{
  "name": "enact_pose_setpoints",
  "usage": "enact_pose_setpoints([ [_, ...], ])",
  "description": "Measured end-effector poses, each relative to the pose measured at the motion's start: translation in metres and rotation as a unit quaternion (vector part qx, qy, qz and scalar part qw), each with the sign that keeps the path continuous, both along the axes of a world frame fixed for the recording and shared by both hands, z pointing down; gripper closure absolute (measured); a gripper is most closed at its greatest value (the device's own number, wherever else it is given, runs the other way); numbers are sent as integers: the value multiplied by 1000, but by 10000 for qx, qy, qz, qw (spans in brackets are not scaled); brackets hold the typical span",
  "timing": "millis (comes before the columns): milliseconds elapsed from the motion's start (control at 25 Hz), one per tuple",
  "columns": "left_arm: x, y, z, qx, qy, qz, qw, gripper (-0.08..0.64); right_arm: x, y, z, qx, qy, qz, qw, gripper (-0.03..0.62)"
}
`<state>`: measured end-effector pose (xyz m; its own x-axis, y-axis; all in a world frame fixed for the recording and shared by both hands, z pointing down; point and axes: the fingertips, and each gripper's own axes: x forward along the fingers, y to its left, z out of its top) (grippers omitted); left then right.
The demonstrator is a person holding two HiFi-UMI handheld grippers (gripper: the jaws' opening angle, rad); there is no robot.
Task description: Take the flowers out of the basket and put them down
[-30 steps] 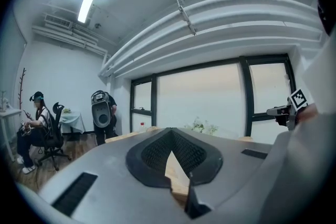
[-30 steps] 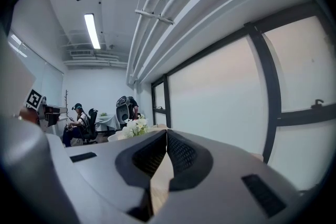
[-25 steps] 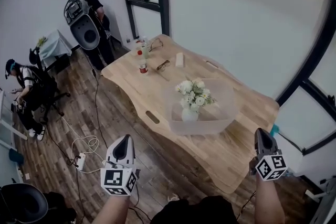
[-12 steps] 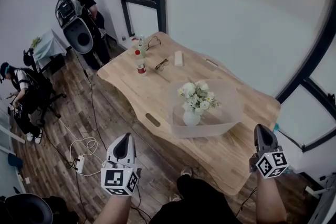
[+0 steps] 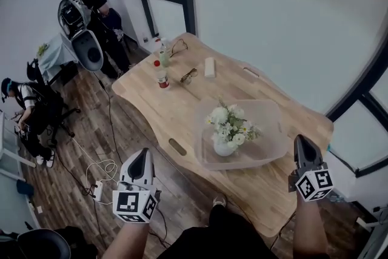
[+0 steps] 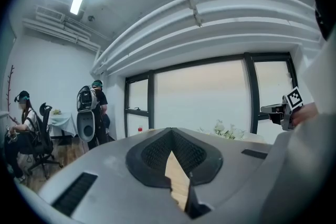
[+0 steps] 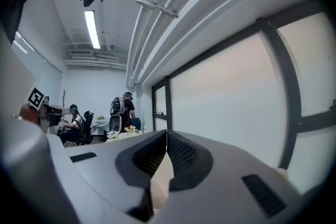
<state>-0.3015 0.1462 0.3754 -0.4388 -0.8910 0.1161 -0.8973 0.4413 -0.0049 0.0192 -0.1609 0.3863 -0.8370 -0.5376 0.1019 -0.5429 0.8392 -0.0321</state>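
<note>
The flowers (image 5: 230, 127) stand in a white vase (image 5: 223, 148) inside the basket (image 5: 271, 133), on the near right part of the table (image 5: 163, 106). Compared with one second ago, the table and basket lie a little lower and closer in the head view, but nothing on the table has moved. The left gripper (image 5: 142, 156) and right gripper (image 5: 302, 144) still hover at the table's near side, apart from the basket. Both have their jaws pressed together, with nothing between them.
</note>
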Motion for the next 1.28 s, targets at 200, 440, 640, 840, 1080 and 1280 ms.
enact_pose_setpoints([
  [200, -11, -36, -3, -115, -102, 59, 9999, 555, -18, -23, 8, -6, -6, -267, 9996, 571],
  [440, -20, -72, -1, -216, -125, 37, 9997, 555, -34, -37, 14, -25, -37, -726, 9973, 571],
  [640, -15, -106, 4, -291, -123, 143, 9994, 555, -40, -51, 18, -76, -22, -856, 9963, 571],
  [840, -14, -119, 11, -430, -138, 270, 9986, 555, -59, -40, 26, 241, 458, -1523, 9870, 571],
  [1080, -28, -129, 30, -449, 49, 344, 9984, 555, -81, -39, 37, 198, 810, -1889, 9785, 571],
  [1280, -45, -145, 39, -370, 199, 526, 9977, 555, -97, -39, 54, 63, 1289, -1745, 9762, 571],
])
